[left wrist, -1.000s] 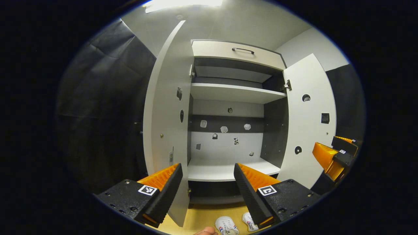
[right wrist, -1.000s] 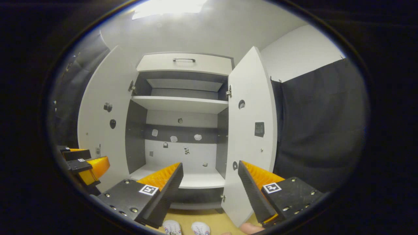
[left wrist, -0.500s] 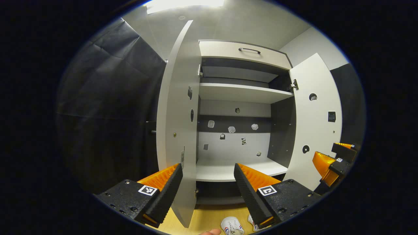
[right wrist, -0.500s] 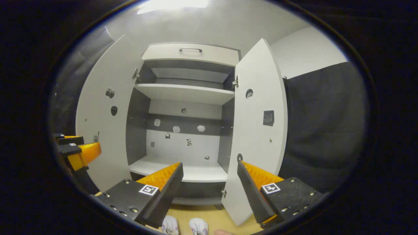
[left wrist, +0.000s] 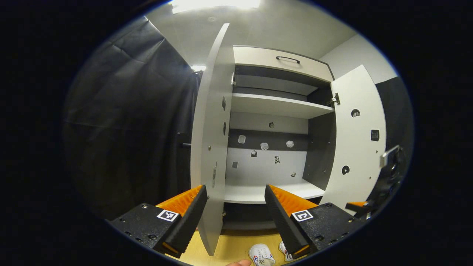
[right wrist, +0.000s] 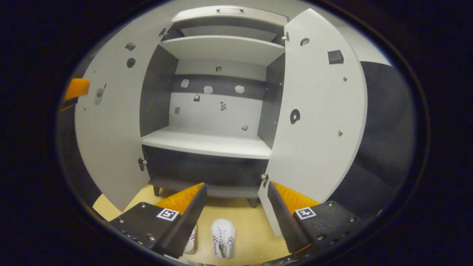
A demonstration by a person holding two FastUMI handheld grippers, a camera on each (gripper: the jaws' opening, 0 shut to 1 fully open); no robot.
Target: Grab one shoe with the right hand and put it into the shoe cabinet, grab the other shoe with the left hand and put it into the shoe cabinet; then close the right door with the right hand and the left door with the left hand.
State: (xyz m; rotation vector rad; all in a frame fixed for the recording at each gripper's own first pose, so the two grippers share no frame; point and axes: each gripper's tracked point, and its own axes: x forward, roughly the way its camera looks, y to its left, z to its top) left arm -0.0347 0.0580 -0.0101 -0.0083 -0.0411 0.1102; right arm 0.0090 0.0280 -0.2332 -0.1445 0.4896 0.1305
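Your right hand-held gripper (right wrist: 236, 218) hangs open and empty above the pair of white shoes (right wrist: 223, 236) on the floor. They look light and soft, so pinch one by the firmer collar at its opening. Your left hand-held gripper (left wrist: 232, 218) is open too. Beyond, the shoe cabinet (right wrist: 207, 142) stands with both doors wide.

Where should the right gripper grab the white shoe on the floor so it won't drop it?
Probably from above, across the middle of the white shoe. It lies sole-down on the floor with its long axis running toward the cabinet, so its two long sides face outward. The open right gripper hangs over it; one finger on each side should hold.
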